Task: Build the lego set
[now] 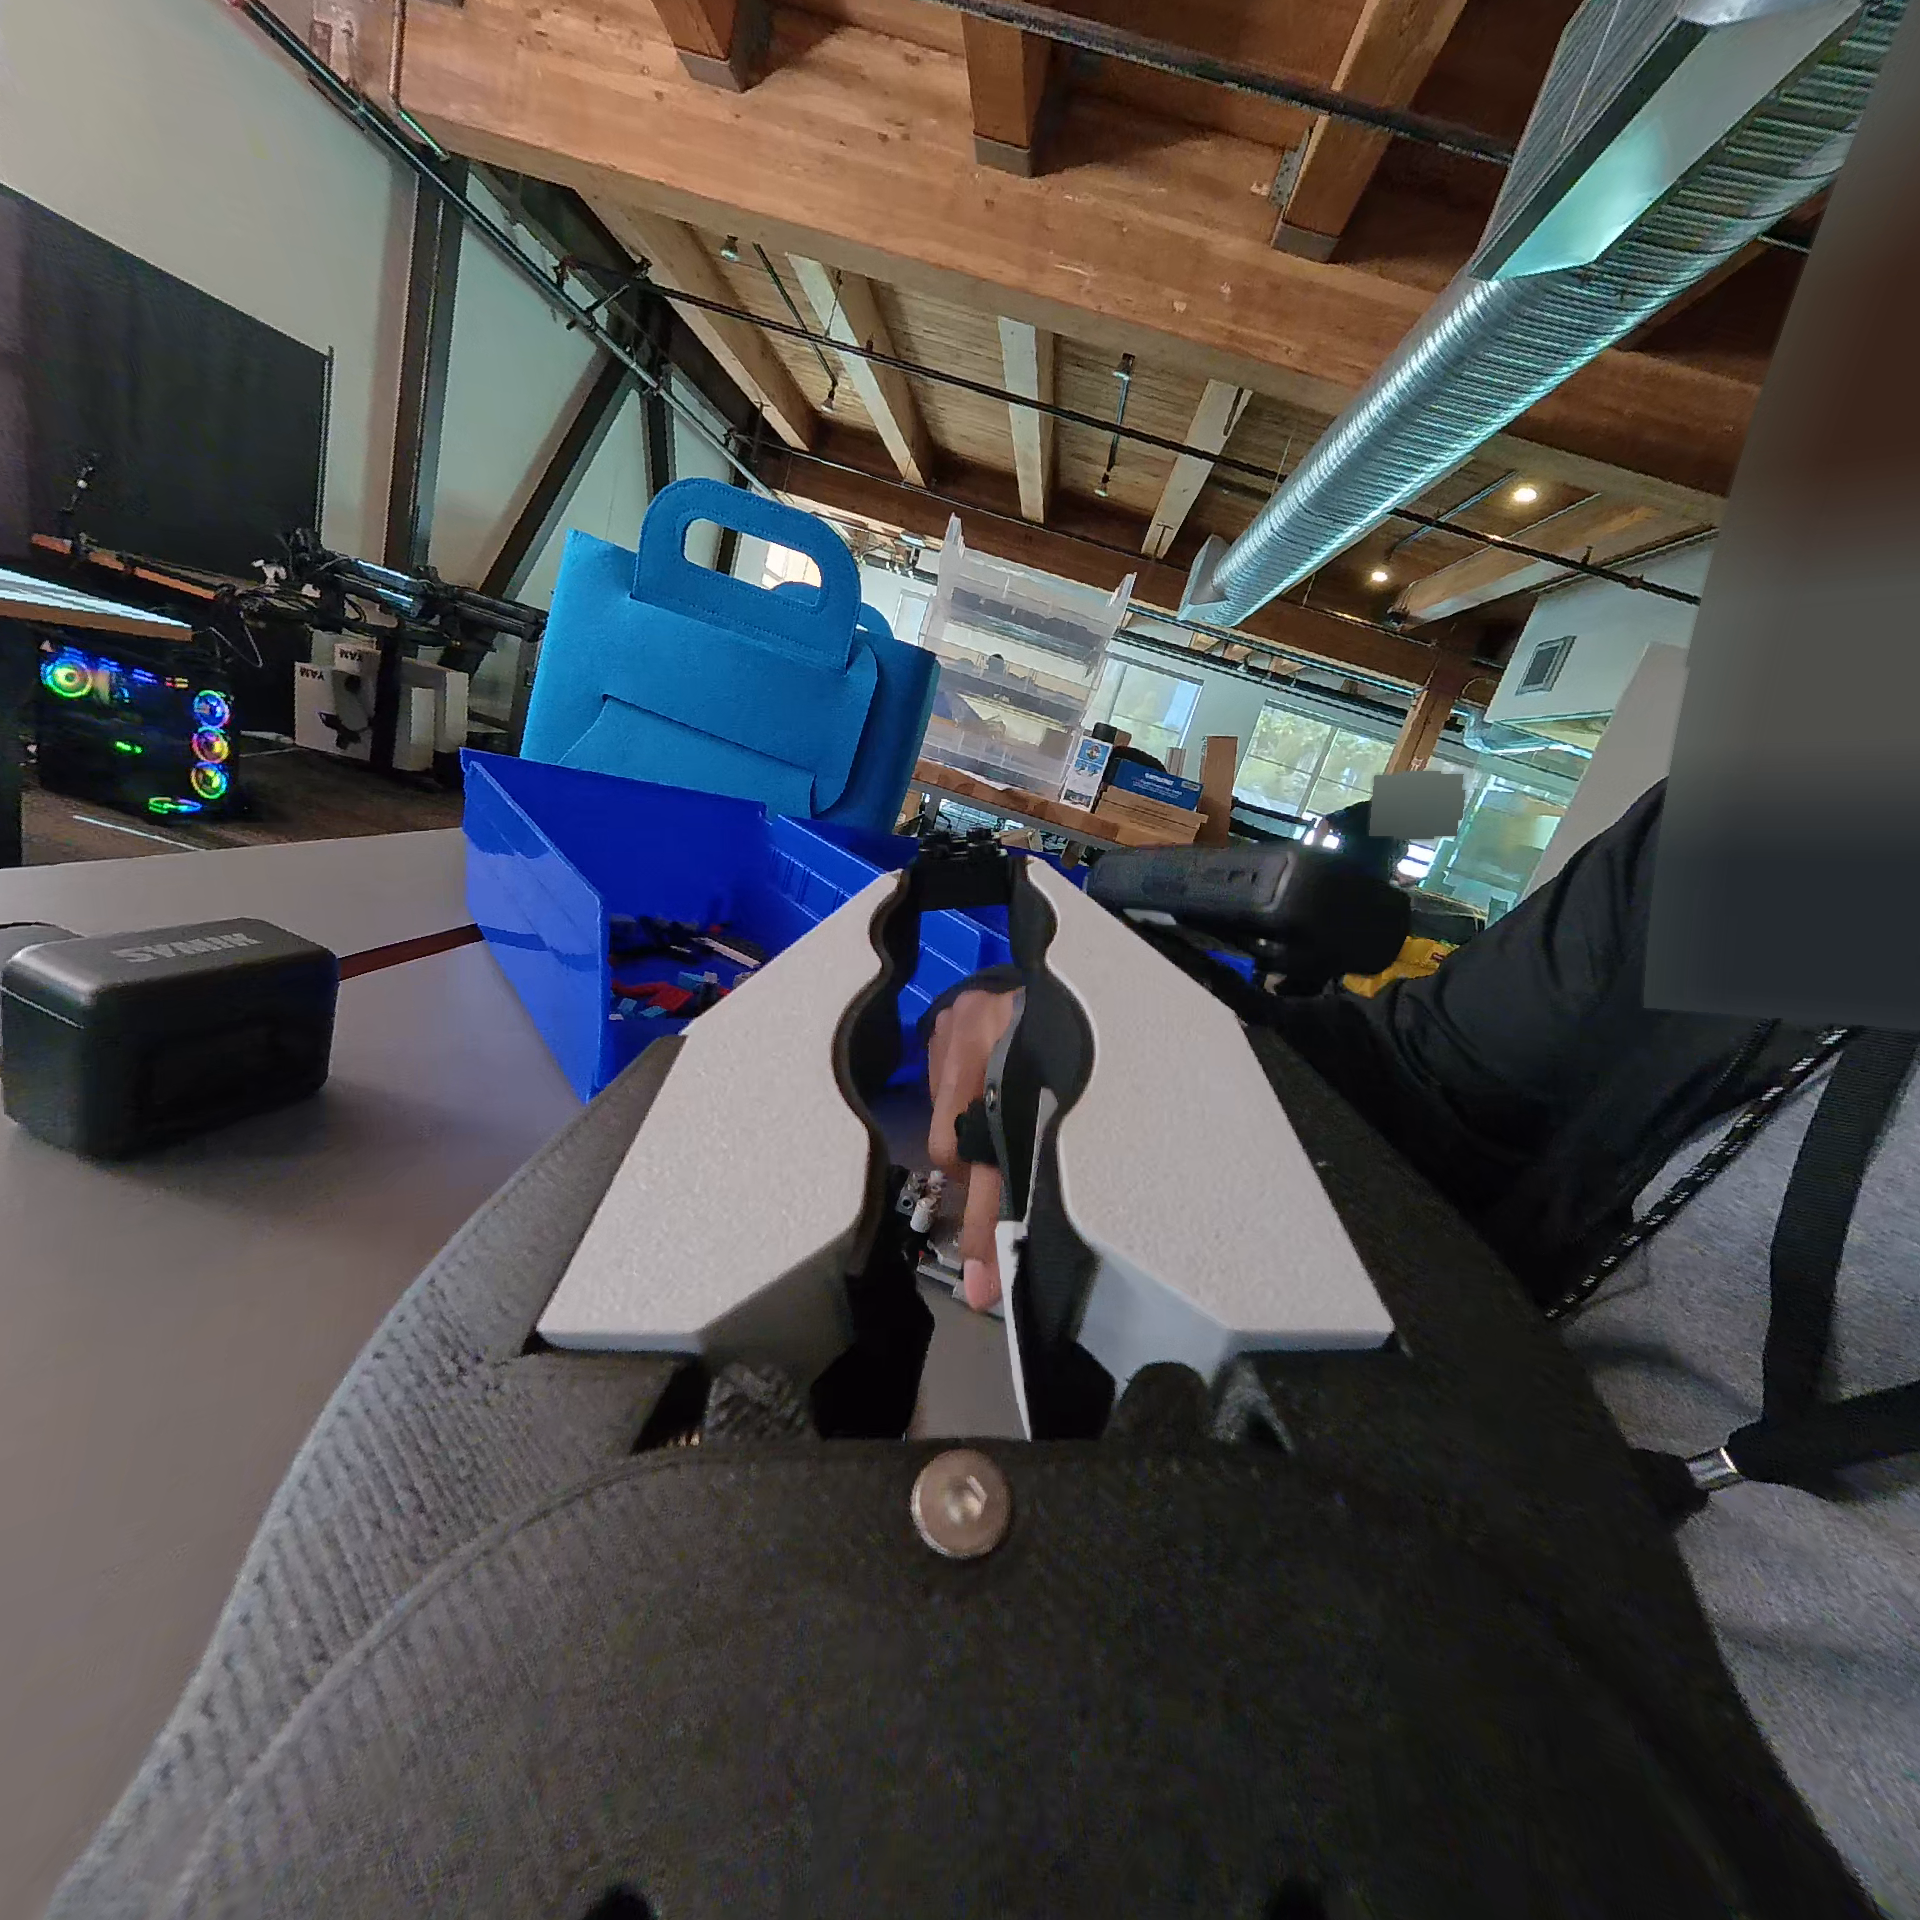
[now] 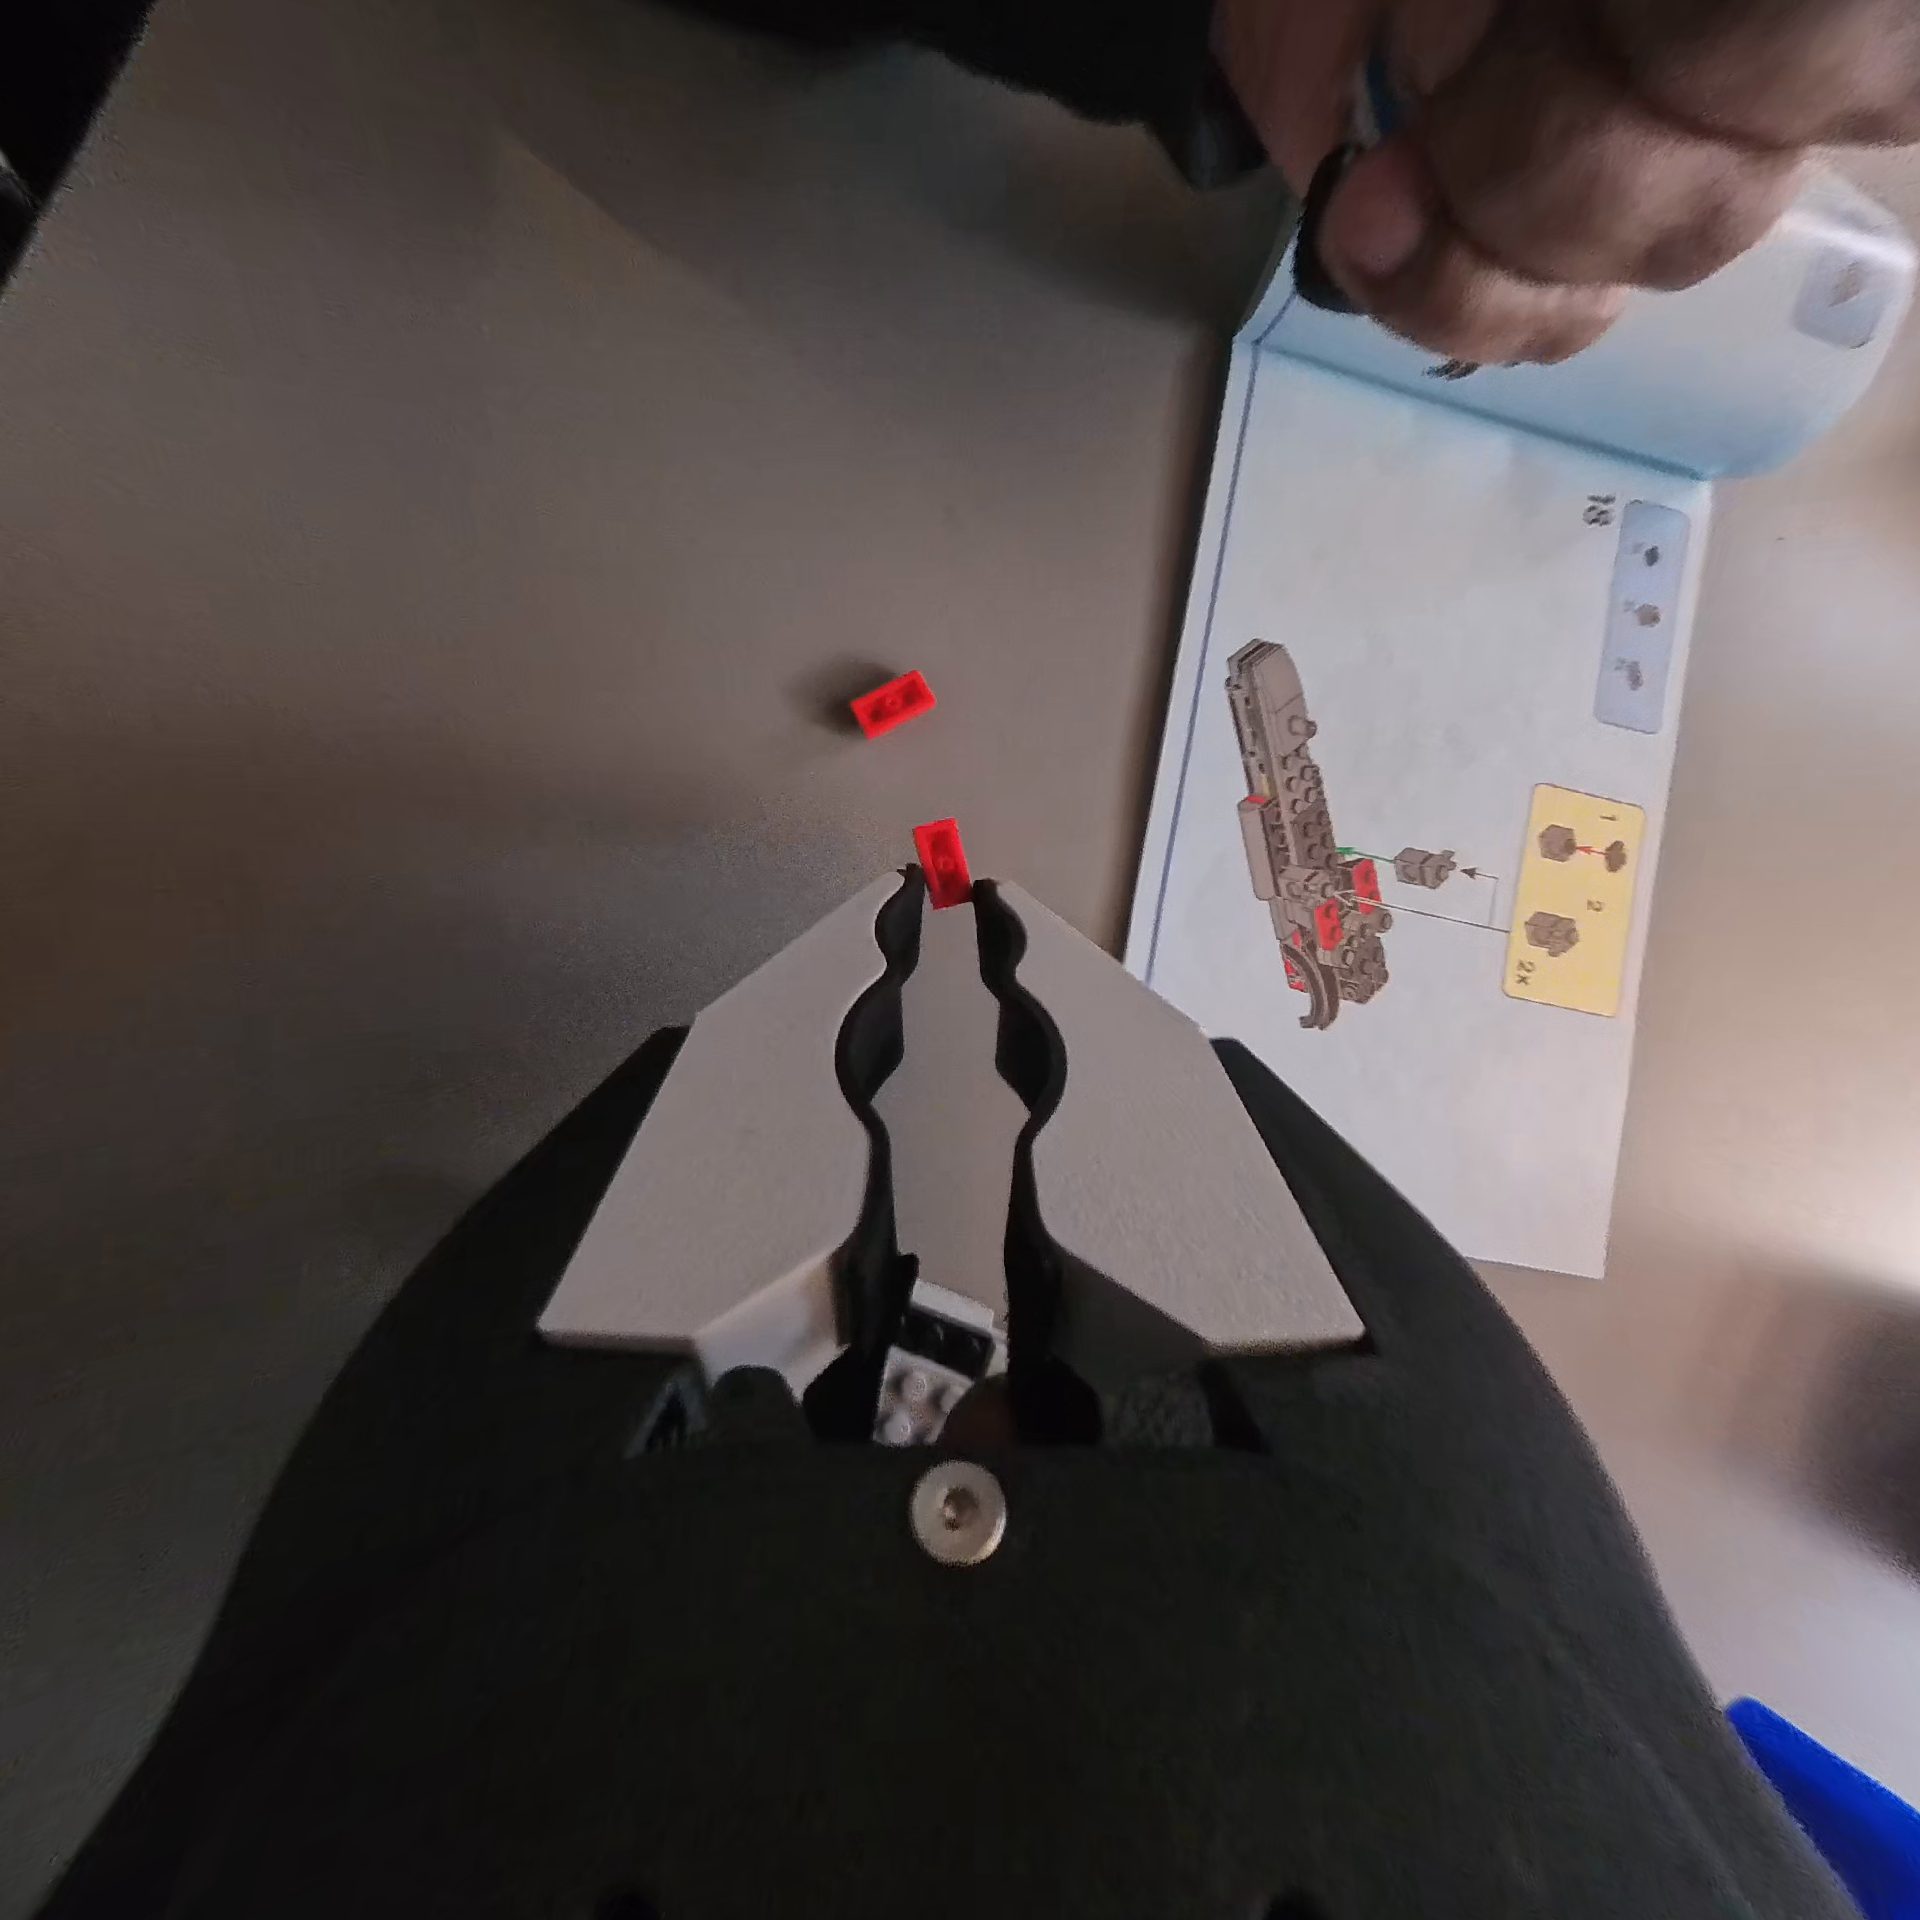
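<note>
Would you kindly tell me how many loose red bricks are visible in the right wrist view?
2. One red brick sits between the right tongs' tips; the other red brick lies on the table just beyond. Others may be hidden under the tongs.

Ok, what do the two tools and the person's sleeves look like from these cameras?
Both match: the left tool and right tool each have two pale grey wedge-shaped fingers with wavy black inner pads, set in a black textured body with a silver screw at its centre. No cables show on them. In the left view, a black sleeve and black straps appear.
</note>
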Demonstrator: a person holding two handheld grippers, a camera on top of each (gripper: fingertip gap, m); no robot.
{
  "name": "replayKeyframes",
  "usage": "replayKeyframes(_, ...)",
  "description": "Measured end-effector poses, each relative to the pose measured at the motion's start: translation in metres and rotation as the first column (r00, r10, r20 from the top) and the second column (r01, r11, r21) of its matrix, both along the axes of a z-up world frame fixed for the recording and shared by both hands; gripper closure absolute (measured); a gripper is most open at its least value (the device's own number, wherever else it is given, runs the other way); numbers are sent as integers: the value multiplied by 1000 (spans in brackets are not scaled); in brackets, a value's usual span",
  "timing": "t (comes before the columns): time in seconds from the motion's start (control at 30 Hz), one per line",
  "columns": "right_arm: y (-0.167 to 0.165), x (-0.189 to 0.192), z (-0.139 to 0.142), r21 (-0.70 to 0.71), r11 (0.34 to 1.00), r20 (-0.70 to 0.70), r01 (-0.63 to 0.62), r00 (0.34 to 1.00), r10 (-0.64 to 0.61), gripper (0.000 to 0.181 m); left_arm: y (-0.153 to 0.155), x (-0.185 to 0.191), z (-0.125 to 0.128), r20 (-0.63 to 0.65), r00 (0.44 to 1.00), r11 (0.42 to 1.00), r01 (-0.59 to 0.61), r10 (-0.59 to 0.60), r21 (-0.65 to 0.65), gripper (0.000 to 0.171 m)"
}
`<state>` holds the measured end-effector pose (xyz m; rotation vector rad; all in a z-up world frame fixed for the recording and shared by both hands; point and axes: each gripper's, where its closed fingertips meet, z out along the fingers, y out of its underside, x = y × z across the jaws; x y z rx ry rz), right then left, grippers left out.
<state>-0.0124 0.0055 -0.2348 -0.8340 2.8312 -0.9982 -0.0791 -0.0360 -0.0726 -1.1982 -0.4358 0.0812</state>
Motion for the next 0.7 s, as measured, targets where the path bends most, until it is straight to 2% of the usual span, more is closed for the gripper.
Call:
replayKeyframes(0.13, 0, -5, 12, -45, 999, 2, 16, 1000, -16, 169, 1, -1, -1, 4, 1000, 1000, 0, 0, -5, 155)
replayKeyframes(0.33, 8, -18, 13, -32, 998, -18, 52, 998, -52, 168, 0, -1, -1, 5, 1000, 1000, -3, 3, -4, 155)
replayKeyframes(0.5, 32, -34, 9, 25, 993, -40, 115, 993, -114, 168, -2, -2, 0, 2, 1000, 1000, -9, 9, -1, 155)
replayKeyframes(0.7, 52, -28, -5, 64, 985, -3, 157, 987, -158, 167, -3, -3, 0, 7, 1000, 1000, -10, 10, 4, 155)
